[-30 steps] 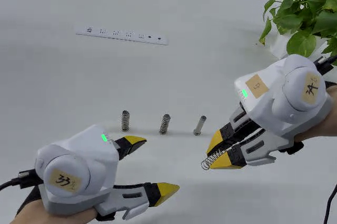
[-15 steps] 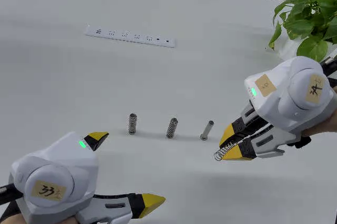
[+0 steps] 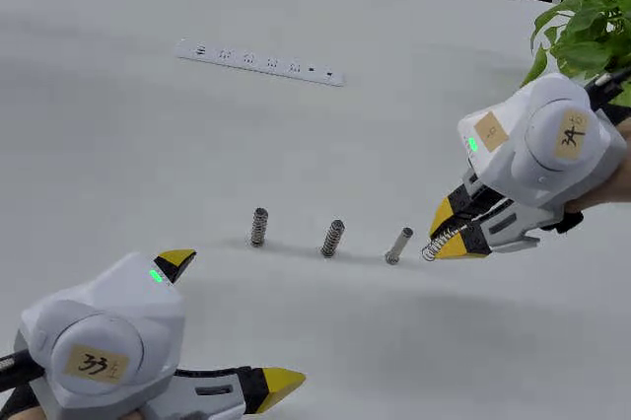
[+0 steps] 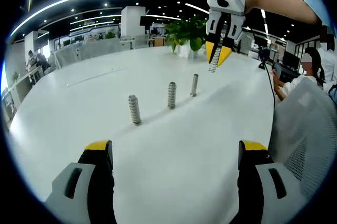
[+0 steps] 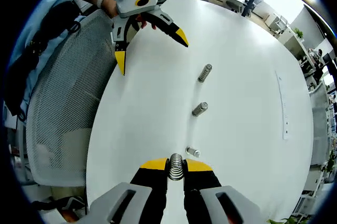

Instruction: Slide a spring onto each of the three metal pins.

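Hovering just beside the last bare pin [image 3: 398,245] with a spring [image 3: 439,243] pinched in the right gripper [image 3: 452,236], and with the left gripper [image 3: 229,321] spread wide and empty. Judged light, squashy, slippery wire: best gripped gently near one end, leaving the bore free.

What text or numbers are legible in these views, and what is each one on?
"33": handwritten on the tan sticker on the left gripper.
"34", probably, written sideways: on the round-end sticker on the right gripper.
Smaller sticker on the right gripper: mark too small to read.
Power strip: no legible print.
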The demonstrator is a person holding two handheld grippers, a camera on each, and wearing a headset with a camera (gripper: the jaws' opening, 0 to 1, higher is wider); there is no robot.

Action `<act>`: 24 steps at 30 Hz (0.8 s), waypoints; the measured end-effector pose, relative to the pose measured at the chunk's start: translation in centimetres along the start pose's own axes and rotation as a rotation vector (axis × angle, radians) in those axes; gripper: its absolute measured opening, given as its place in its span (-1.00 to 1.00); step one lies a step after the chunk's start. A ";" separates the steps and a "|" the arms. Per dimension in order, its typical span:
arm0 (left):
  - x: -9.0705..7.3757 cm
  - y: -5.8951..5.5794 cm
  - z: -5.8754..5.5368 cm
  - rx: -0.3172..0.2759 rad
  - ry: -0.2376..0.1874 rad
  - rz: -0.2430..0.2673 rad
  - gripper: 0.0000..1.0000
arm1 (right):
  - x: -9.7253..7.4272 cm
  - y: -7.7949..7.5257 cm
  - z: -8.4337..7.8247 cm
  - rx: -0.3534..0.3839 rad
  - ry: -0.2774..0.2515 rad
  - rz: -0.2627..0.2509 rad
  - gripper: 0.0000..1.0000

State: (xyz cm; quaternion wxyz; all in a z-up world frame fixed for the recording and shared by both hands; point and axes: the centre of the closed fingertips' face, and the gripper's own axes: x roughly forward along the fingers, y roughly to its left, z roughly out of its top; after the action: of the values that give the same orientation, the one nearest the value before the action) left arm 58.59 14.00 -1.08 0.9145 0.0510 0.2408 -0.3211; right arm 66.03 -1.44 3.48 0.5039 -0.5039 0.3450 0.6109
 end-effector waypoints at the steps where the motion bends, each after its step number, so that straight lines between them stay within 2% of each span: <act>1: 0.0 0.1 -0.1 -0.003 0.000 0.001 0.97 | 0.0 -0.2 0.0 -0.006 0.006 -0.003 -0.85; 4: -0.2 0.2 -0.2 -0.010 0.002 0.005 0.96 | 0.2 -1.6 -0.2 -0.033 0.038 -0.009 -0.85; 8: -0.3 0.5 -0.4 -0.020 0.001 0.011 0.96 | 0.3 -2.6 -0.2 -0.045 0.048 -0.013 -0.85; 24: -0.6 0.6 -1.1 -0.047 0.009 0.015 0.90 | 1.7 -2.1 0.0 -0.061 0.091 0.027 -0.85</act>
State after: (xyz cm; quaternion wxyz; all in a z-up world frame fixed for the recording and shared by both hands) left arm 58.14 15.06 -1.81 0.9168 0.0325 0.2519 -0.3083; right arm 68.09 -0.40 2.03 0.4638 -0.5417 0.3552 0.6043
